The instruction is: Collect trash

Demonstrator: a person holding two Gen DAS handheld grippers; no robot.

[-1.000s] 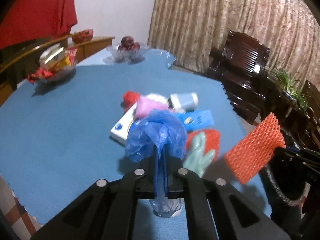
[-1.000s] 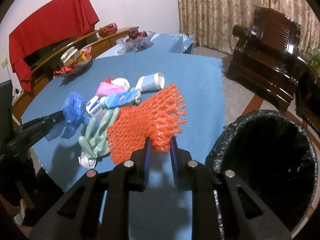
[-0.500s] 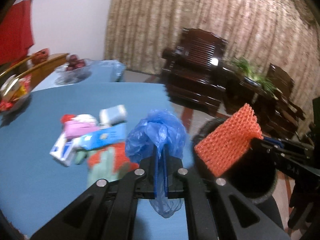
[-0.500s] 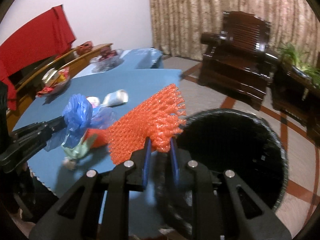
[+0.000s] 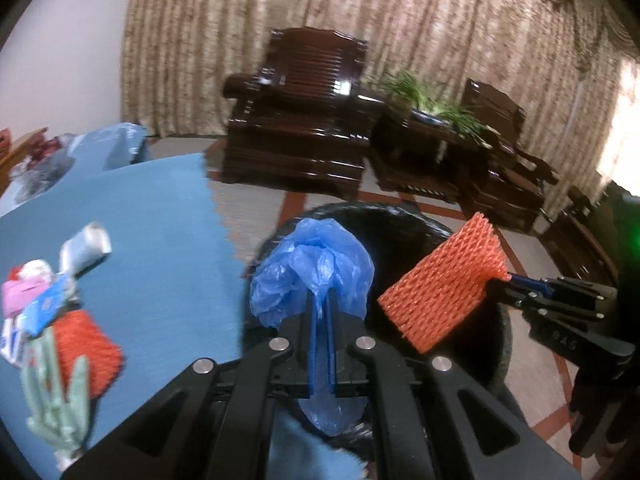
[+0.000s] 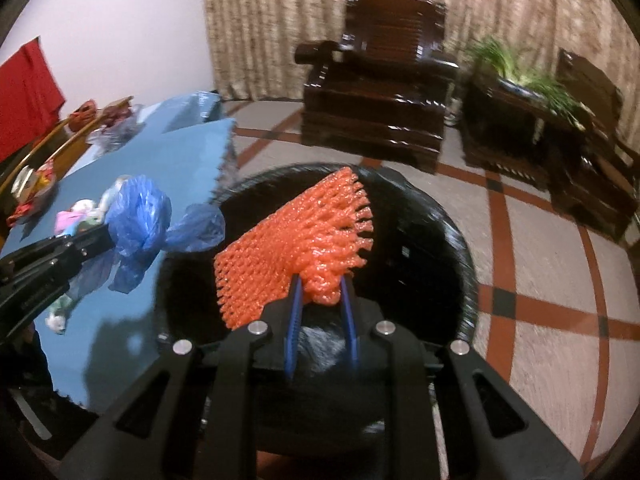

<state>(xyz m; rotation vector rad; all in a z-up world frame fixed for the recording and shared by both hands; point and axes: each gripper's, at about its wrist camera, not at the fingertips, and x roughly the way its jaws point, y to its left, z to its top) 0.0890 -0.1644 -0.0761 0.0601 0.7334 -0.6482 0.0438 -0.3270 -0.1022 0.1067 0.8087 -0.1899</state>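
My left gripper (image 5: 321, 304) is shut on a crumpled blue plastic bag (image 5: 316, 264), held over the near rim of the black-lined trash bin (image 5: 404, 216). In the right wrist view the same blue bag (image 6: 138, 220) hangs at the bin's left edge from the left gripper (image 6: 102, 238). My right gripper (image 6: 320, 284) is shut on an orange foam fruit net (image 6: 296, 240), held above the open mouth of the bin (image 6: 440, 240). From the left wrist view the net (image 5: 444, 284) sticks out of the right gripper (image 5: 502, 280) over the bin.
More trash lies on the blue table (image 5: 160, 260): a second orange net (image 5: 86, 340), a green glove (image 5: 56, 400), a blue packet (image 5: 44, 308), a pink wrapper (image 5: 20, 292) and a paper cup (image 5: 86, 248). Dark wooden armchairs (image 5: 300, 120) stand beyond the bin.
Both grippers have swung right from above the table to over the trash bin, each carrying its item. The table litter has slid to the left of both views.
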